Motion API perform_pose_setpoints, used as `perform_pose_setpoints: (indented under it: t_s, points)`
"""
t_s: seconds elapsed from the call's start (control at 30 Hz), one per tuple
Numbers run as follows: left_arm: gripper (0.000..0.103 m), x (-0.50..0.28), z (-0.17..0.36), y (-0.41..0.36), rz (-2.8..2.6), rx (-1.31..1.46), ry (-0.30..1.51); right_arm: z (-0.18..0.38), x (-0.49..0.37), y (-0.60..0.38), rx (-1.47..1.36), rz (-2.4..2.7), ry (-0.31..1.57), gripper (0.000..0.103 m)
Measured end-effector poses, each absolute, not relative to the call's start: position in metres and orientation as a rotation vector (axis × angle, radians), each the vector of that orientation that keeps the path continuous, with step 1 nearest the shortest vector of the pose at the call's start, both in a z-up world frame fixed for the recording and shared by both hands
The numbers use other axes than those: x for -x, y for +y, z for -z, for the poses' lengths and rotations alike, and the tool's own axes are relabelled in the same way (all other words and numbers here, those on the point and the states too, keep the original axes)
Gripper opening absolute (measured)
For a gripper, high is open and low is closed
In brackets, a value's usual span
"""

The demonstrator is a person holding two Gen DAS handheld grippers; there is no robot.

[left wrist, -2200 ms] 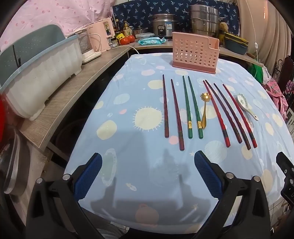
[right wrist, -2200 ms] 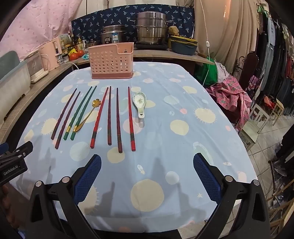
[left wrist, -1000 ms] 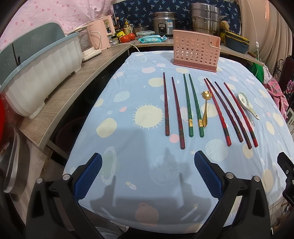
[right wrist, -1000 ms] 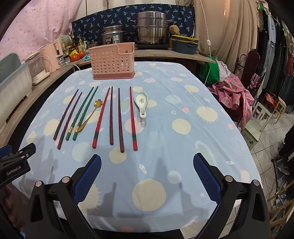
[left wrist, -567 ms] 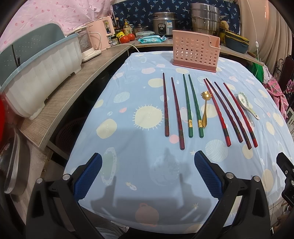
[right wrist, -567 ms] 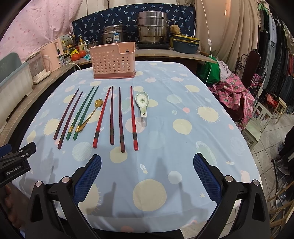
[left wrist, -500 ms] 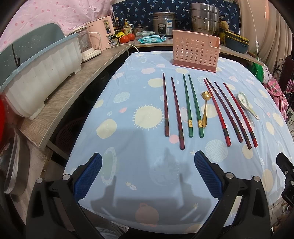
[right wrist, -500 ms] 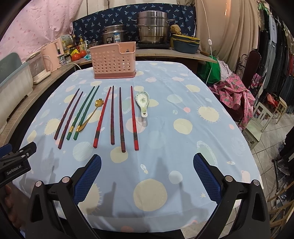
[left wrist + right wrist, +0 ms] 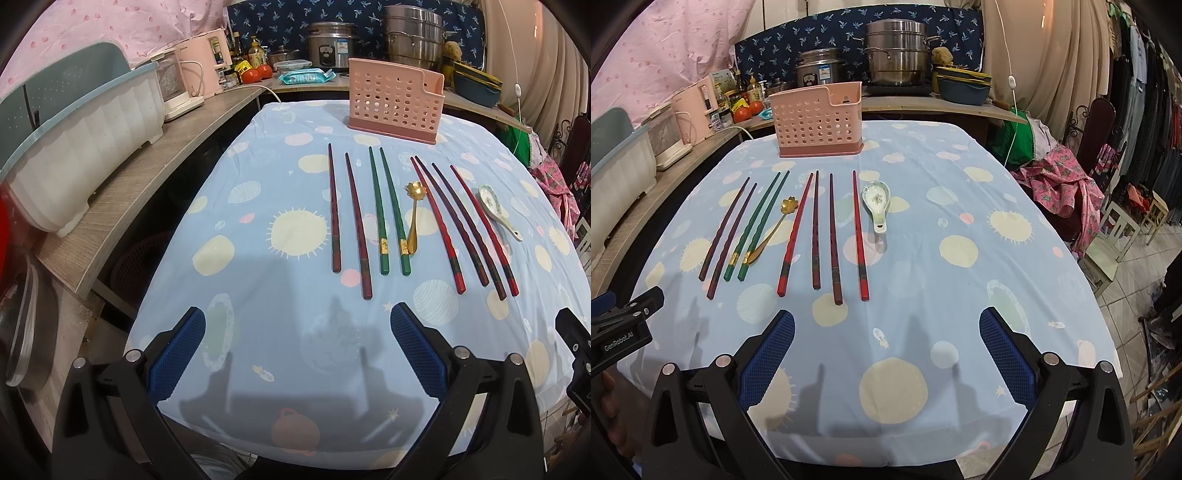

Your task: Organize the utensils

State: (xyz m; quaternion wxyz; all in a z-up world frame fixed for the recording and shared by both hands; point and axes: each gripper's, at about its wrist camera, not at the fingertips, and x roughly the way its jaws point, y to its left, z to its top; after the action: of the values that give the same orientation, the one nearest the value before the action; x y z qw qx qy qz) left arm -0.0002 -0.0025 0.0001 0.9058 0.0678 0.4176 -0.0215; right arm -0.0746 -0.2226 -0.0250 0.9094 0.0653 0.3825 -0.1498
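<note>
1. The left tongs (image 9: 295,347) are wide open and hold nothing; they hang over the near edge of the table (image 9: 258,295) with its blue spotted cloth
2. The right tongs (image 9: 886,349) are wide open too, and empty, over the same near edge
3. Next come the long sticks in a neat row: two dark maroon chopsticks (image 9: 347,218), two green chopsticks with gold bands (image 9: 388,214), then four red and dark chopsticks (image 9: 831,232)
4. A small gold flower spoon (image 9: 413,218) lies just beside the green pair, and a white china spoon (image 9: 877,201) lies at the right end
5. I think they lie apart so each is easy to pick up
6. Farthest is the pink plastic holder with holes (image 9: 820,122), standing upright; it looks like the home for all of them
</note>
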Motion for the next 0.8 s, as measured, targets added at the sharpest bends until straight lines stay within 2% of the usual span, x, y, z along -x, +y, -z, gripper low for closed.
perform_pose_setpoints:
  t_s: [0.8]
  points:
    - [0.096,-0.012,0.010,0.002,0.061,-0.106,0.915,0.031,0.071,-0.225,-0.140,0.317,0.811,0.096]
